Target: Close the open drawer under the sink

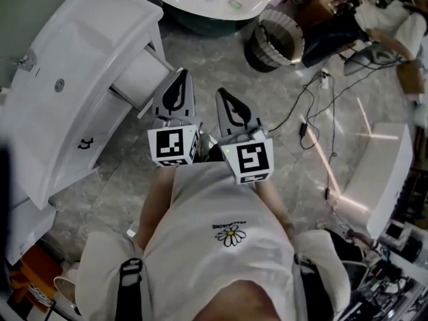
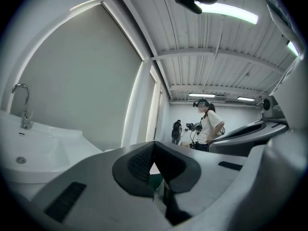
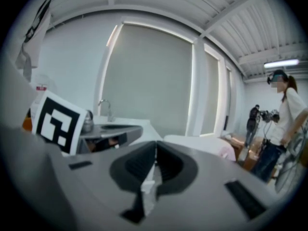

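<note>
Drawer (image 1: 137, 79) under the sink (image 1: 67, 59) stood pulled out from the vanity's front, not yet pushed in; none of the closing was done. Left gripper (image 1: 178, 89) and right gripper (image 1: 229, 107) were side by side near it, apparently clear of it; both had jaws together, empty; reaching it and pushing it in remained.

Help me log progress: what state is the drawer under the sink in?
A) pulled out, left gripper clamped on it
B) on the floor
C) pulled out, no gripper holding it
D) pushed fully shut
C: the drawer juts out below the sink, and the left gripper and right gripper have jaws together on nothing.
</note>
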{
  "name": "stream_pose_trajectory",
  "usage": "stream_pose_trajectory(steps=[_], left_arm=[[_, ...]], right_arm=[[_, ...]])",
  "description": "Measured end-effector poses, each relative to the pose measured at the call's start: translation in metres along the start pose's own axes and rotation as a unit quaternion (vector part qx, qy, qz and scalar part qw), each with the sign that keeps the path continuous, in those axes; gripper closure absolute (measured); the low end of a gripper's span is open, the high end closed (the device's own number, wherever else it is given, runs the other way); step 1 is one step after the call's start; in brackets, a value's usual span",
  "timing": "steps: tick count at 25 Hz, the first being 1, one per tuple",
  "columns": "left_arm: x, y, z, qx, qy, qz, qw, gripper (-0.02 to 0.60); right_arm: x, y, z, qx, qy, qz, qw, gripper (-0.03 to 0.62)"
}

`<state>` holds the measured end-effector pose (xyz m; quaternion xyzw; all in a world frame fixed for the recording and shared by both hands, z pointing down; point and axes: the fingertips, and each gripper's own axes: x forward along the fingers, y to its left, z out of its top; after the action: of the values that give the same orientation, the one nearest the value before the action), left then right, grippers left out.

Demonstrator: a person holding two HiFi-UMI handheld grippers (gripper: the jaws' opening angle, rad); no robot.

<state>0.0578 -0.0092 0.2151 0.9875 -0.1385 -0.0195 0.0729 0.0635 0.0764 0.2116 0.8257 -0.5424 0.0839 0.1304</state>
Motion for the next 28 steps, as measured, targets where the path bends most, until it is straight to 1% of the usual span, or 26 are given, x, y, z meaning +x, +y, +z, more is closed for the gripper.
stream_pose_trajectory(steps=[4, 7, 9, 12, 15, 17, 19, 21, 23, 26, 28], left_arm=[[0.0, 0.029, 0.013, -0.026, -0.036, 0.046, 0.9979, 0.56], [-0.001, 0.054, 0.022, 0.001, -0.051, 0.101, 0.9936, 0.56], [-0.006, 0.07, 0.023, 0.008, -0.053, 0.15, 0.9873, 0.56], [-0.013, 0.088, 0.019, 0.01, -0.049, 0.218, 0.9747, 0.56], [-0.014, 0.101, 0.016, 0.021, -0.044, 0.275, 0.9601, 0.56], [-0.018, 0.107, 0.012, 0.02, -0.034, 0.312, 0.9493, 0.56], [-0.022, 0.112, 0.011, 0.023, -0.027, 0.347, 0.9373, 0.56], [-0.026, 0.115, 0.014, 0.028, -0.031, 0.381, 0.9235, 0.56], [-0.032, 0.112, 0.017, 0.029, -0.037, 0.415, 0.9088, 0.56], [-0.046, 0.099, 0.025, 0.041, -0.056, 0.458, 0.8864, 0.56], [-0.055, 0.092, 0.029, 0.048, -0.067, 0.477, 0.875, 0.56]], right_arm=[[0.021, 0.003, 0.008, -0.017, -0.005, 0.029, 0.999, 0.565], [0.04, 0.008, 0.016, -0.025, -0.016, 0.062, 0.998, 0.565], [0.054, 0.013, 0.022, -0.033, -0.029, 0.097, 0.994, 0.565], [0.074, 0.017, 0.029, -0.032, -0.043, 0.147, 0.988, 0.565], [0.097, 0.017, 0.029, -0.03, -0.04, 0.2, 0.979, 0.565], [0.107, 0.017, 0.028, -0.034, -0.034, 0.234, 0.971, 0.565], [0.114, 0.018, 0.029, -0.03, -0.032, 0.27, 0.962, 0.565], [0.123, 0.016, 0.031, -0.022, -0.034, 0.3, 0.953, 0.565], [0.131, 0.013, 0.032, -0.022, -0.04, 0.321, 0.946, 0.565], [0.138, 0.01, 0.033, -0.037, -0.053, 0.336, 0.94, 0.565], [0.139, 0.011, 0.034, -0.045, -0.062, 0.346, 0.935, 0.565]])
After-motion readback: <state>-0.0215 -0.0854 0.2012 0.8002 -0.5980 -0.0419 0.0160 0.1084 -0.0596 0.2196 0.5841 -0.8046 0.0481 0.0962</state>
